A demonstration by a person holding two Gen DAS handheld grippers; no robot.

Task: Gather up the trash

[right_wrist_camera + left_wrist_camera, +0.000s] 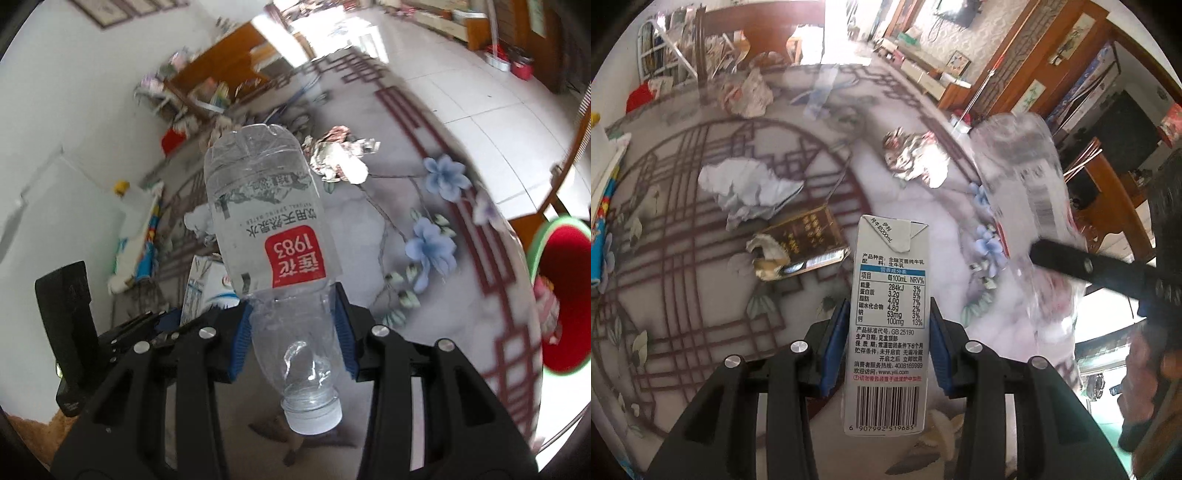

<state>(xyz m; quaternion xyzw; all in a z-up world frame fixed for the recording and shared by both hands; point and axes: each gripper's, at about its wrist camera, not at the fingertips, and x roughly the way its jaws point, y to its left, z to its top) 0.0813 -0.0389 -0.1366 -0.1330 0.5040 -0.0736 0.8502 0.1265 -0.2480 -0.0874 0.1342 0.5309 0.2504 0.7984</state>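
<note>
Two pieces of trash are already lifted off the table (683, 229), one in each hand-held gripper. The left gripper (888, 347) is clamped on a small milk carton (888, 314), its blue pads pressing the carton's two narrow sides. The right gripper (291, 332) grips an empty clear water bottle (273, 236) near its neck, white cap toward the camera, base pointing away.

Still lying on the patterned table, all beyond the milk carton: a crumpled sheet of pale paper (750, 188) to its left, a dark flattened box with gold lettering (805, 240) just beside it, a crinkled silver wrapper (912, 158) farther off, and a ball of printed paper (750, 94) near the far edge. So my judgement is that collection is partly done, with at least four pieces left. No bin is clearly visible.

Readable writing: the carton carries a Chinese nutrition table with "284kJ", "3.2g", "53mg", "100mg", also "200mL", "GB 25190", "www.yili.com" and barcode digits "6 907992 519685". The bottle's red label shows "1983", seen upside down, with "NATURAL SPRING WATER" in small letters.
</note>
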